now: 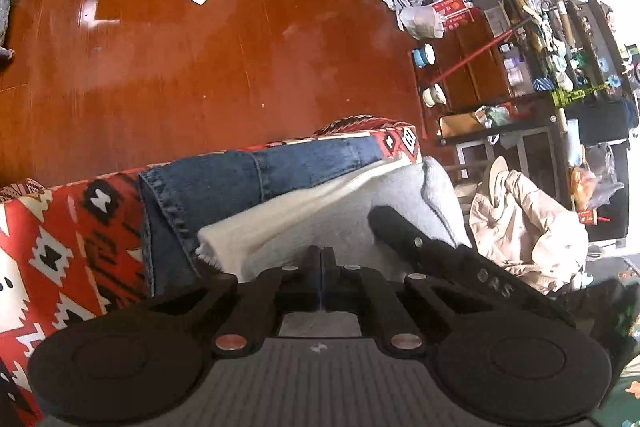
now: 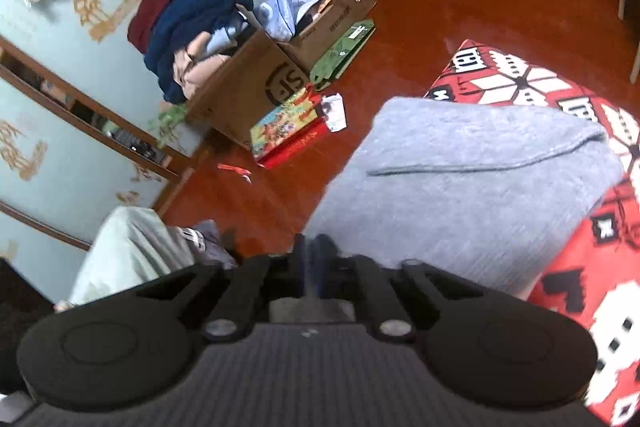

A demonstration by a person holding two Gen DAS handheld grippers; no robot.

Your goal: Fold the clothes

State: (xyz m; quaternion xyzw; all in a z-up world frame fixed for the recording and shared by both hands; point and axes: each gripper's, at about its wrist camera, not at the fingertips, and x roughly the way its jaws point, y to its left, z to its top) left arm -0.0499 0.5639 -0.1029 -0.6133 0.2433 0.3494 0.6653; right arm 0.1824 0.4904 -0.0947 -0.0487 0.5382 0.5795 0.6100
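A grey sweatshirt [image 1: 340, 223] with a white inner side [image 1: 280, 219] lies over a red patterned mat [image 1: 60, 227], beside blue jeans [image 1: 240, 183]. My left gripper [image 1: 322, 253] is shut, its tips pressed together at the sweatshirt's near edge, with grey cloth under them. One of the right gripper's fingers [image 1: 400, 231] rests on the same cloth just to its right. In the right wrist view, the right gripper [image 2: 312, 251] is shut at a corner of the grey sweatshirt [image 2: 460, 187]. The cloth stretches from there back onto the mat [image 2: 520, 83], past the mat's edge above the floor.
Cardboard boxes [image 2: 256, 83] stuffed with clothes and a colourful gift bag [image 2: 288, 135] stand on the red wooden floor [image 1: 200, 47]. A person's pale trouser leg [image 2: 132, 251] is at the near left. A beige jacket [image 1: 528, 231] and cluttered shelves [image 1: 540, 39] lie to the right.
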